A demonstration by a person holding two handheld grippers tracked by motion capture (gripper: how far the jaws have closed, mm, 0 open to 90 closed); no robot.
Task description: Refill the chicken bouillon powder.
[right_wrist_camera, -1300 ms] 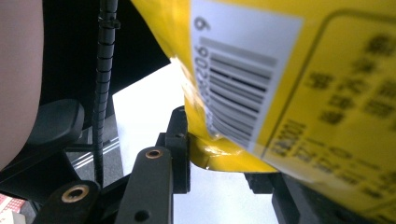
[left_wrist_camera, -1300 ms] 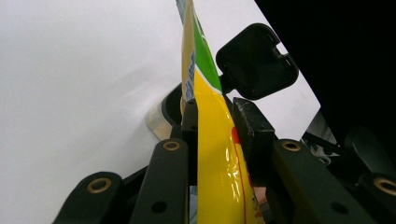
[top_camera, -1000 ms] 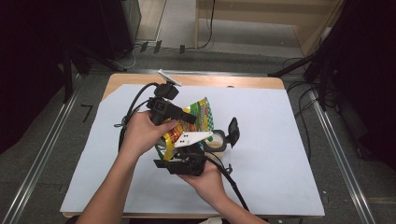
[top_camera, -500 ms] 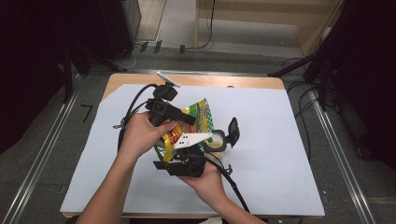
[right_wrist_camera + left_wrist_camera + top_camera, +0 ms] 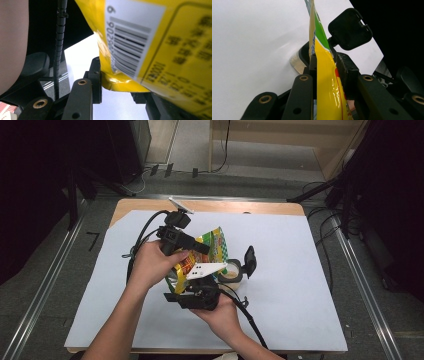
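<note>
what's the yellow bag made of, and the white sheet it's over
The yellow bag looks like thin glossy plastic film: it shows bright glare streaks, creases where the tongs pinch it, and a printed barcode. The white sheet looks like matte paper or thin card, flat and without shine; which one is unclear.

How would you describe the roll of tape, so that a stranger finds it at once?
Look at the white sheet covering the table, near its middle. Right of the yellow snack bag held between both grippers lies a tape roll: the only ring-shaped thing, beside a black clip.
</note>
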